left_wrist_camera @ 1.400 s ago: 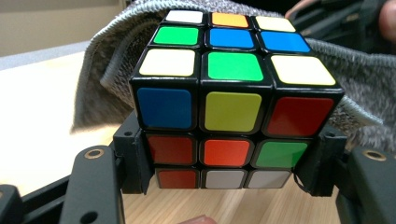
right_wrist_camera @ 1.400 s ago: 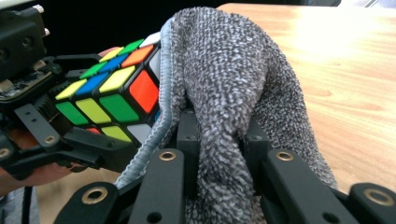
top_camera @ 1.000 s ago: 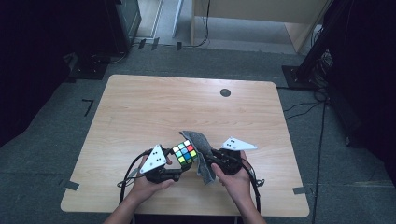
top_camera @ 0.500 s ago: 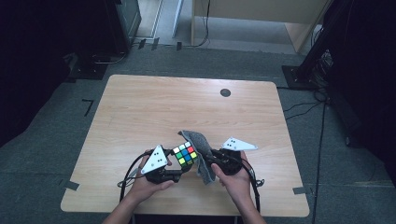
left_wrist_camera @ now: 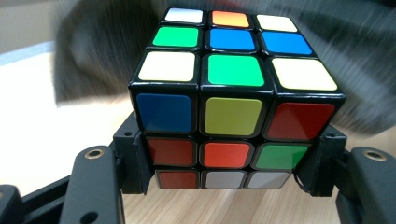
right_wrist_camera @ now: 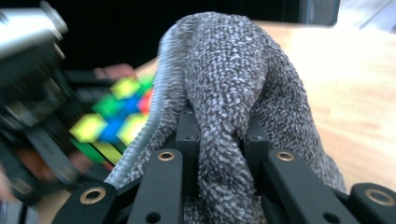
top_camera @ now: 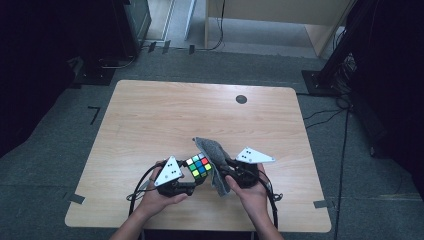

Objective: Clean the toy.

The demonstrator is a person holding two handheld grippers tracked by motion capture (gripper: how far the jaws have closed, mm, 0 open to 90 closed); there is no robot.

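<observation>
Near the table's front edge, the left tool grips a puzzle cube; the right tool pinches a grey cloth against it.

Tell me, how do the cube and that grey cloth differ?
The cube is rigid, boxy and many-coloured, while the grey cloth is soft, speckled and bunched. The cube sits squarely between the left gripper's jaws; the cloth drapes over and spills past the right gripper. Both are clamped and held close together above the table.

One cube, one grey cloth.
</observation>
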